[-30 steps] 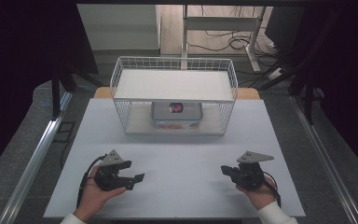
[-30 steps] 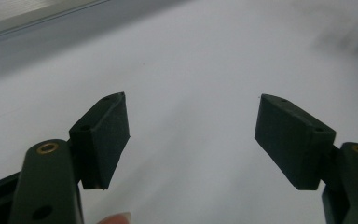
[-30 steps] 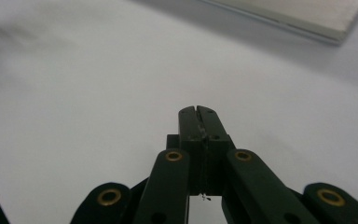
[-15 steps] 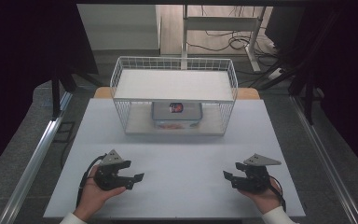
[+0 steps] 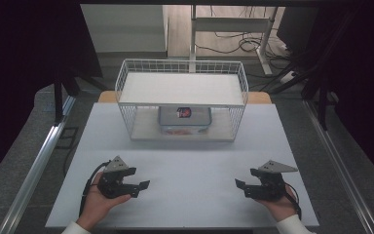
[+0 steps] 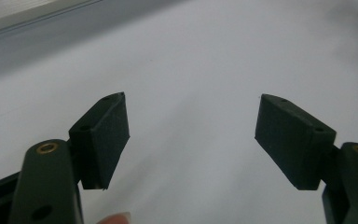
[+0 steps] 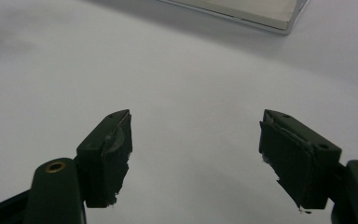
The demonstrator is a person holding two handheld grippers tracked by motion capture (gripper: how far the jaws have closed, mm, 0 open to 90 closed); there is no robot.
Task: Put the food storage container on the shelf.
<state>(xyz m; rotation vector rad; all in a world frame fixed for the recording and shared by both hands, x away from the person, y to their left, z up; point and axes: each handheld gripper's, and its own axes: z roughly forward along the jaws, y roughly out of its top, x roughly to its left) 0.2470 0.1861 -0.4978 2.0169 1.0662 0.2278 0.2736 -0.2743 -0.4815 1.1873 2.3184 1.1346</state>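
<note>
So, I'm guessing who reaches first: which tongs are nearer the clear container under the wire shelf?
Left, marginally. The left tongs sit toward the table's near-left, the right tongs near-right; the container lies far between them.

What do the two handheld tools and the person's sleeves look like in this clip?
Both are black. The left tool and the right tool each carry a grey three-cornered plate on top and trail a black cable. In the gripper views, each has two blocky black jaws with brass-coloured rivets; the right tool's pads look frayed at the edges. White cuffs show at the wrists.
</note>
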